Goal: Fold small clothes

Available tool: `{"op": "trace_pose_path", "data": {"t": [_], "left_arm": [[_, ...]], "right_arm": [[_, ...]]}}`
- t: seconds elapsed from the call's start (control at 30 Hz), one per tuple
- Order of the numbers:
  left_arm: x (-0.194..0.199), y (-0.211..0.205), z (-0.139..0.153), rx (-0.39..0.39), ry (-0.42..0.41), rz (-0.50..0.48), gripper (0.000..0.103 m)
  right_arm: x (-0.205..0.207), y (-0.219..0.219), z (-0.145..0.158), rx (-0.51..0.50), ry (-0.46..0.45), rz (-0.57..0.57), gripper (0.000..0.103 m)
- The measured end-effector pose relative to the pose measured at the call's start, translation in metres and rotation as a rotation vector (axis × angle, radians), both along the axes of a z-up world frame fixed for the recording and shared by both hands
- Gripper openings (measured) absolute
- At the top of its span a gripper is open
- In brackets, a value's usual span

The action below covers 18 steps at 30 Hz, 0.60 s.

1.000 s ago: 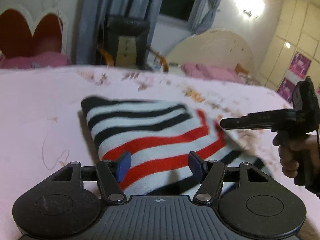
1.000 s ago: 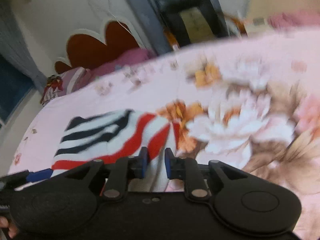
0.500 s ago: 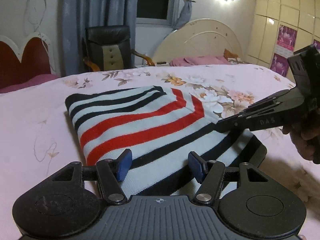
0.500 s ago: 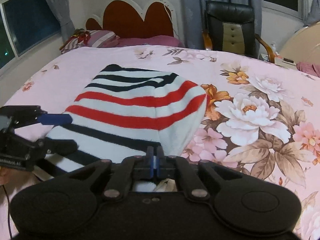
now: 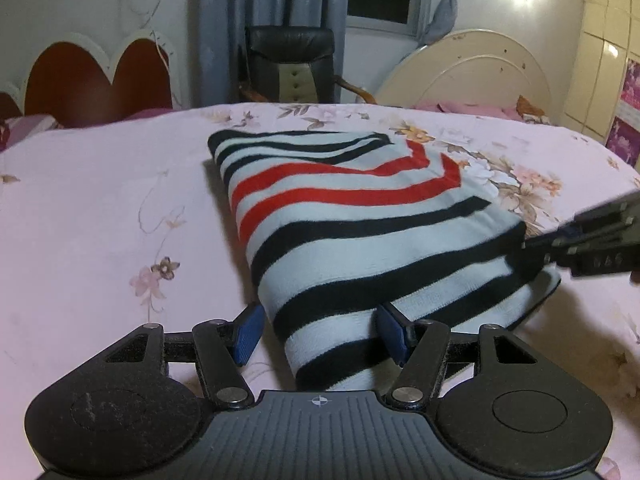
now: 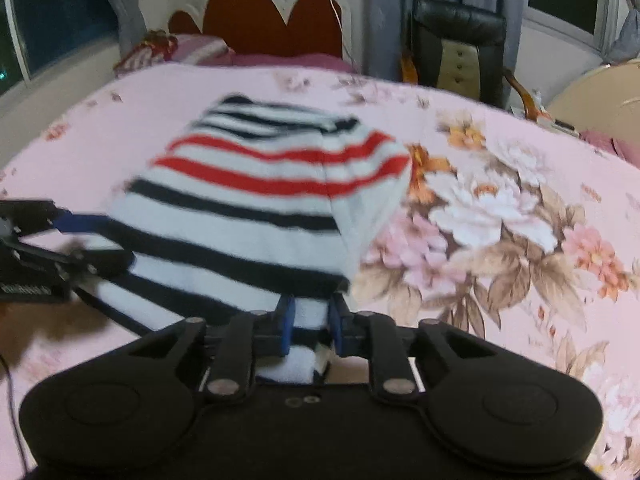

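Sweater: our folded striped sweater lies on the floral bed.
Left tongs: spread wide around its near corner.
Right tongs: parted slightly, cloth between our pads, not pinched.

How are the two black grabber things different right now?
The left gripper has its blue pads spread wide, one on each side of the striped sweater; the right gripper has its pads much closer together, with a little of the sweater's edge between them. The left one sits at the sweater's near left corner, the right one at its near right edge. Both are black with blue pads and are low over the pink floral bedspread.
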State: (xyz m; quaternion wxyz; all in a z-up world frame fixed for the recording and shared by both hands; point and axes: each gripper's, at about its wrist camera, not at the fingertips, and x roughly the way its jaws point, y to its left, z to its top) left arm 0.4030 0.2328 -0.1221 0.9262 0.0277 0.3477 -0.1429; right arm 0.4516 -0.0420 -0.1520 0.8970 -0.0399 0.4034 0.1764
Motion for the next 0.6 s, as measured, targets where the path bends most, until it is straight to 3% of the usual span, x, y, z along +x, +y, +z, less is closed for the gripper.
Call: {"op": "trace_pose_path", "data": {"t": [0.1, 0.17, 0.2, 0.27, 0.3, 0.33, 0.37, 0.4, 0.6], "left_arm": [[-0.002, 0.002, -0.002, -0.009, 0.001, 0.014, 0.064], [-0.005, 0.001, -0.003, -0.002, 0.004, 0.035, 0.074], [-0.009, 0.0, -0.001, 0.009, 0.002, 0.049, 0.079], [-0.018, 0.0, 0.005, 0.012, -0.005, 0.06, 0.079], [-0.027, 0.0, 0.01, 0.008, -0.013, 0.065, 0.082], [-0.031, -0.001, 0.014, 0.007, -0.016, 0.072, 0.096], [-0.039, -0.002, 0.02, 0.006, -0.023, 0.087, 0.103], [-0.047, -0.003, 0.025, 0.0, -0.035, 0.094, 0.103], [-0.098, -0.02, 0.069, -0.041, -0.088, 0.102, 0.103]], "right_arm": [[0.0, -0.007, -0.007, 0.049, 0.011, -0.028, 0.022], [-0.002, -0.007, -0.007, 0.054, 0.011, -0.044, 0.025], [-0.003, -0.008, -0.006, 0.063, 0.014, -0.06, 0.029], [-0.01, -0.014, 0.002, 0.104, 0.013, -0.11, 0.036], [-0.016, -0.017, 0.007, 0.124, -0.001, -0.131, 0.047], [-0.023, -0.02, 0.012, 0.134, -0.017, -0.146, 0.064], [-0.032, -0.022, 0.016, 0.135, -0.03, -0.156, 0.072], [-0.04, -0.023, 0.021, 0.137, -0.038, -0.161, 0.08], [-0.093, -0.031, 0.057, 0.188, -0.052, -0.183, 0.091]]}}
